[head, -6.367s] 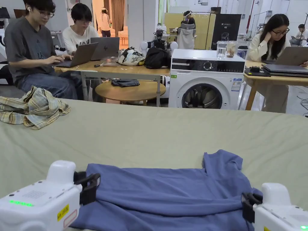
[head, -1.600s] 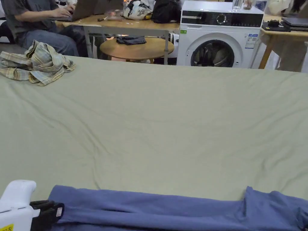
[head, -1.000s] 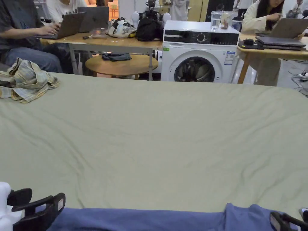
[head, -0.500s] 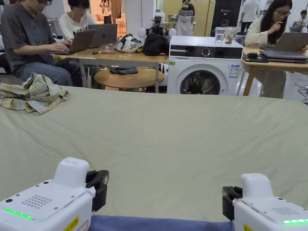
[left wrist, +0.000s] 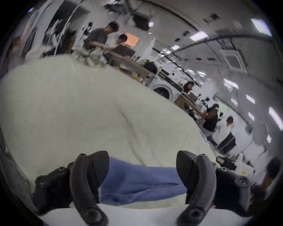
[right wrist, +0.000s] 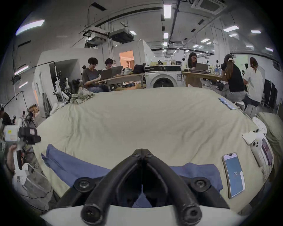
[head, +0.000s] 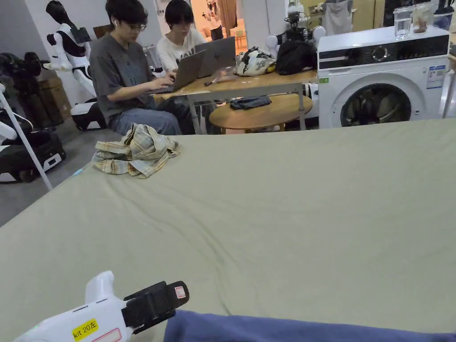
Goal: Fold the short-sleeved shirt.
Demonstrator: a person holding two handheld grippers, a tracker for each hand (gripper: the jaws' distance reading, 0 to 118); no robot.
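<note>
Now blue shirt, left gripper spread

Green sheet covers bed. Crumpled plaid shirt far left on sheet. Phone near right edge. Beyond bed: washer, round table, two people at laptops.

robotics lab / open-plan workspace. people on laptops at wooden desks, washing machine standing in the middle of the floor, white humanoid robot parked by the wall, exposed ducts and strip lights overhead. big sheet-covered table, crumpled plaid shirt on it.
</note>
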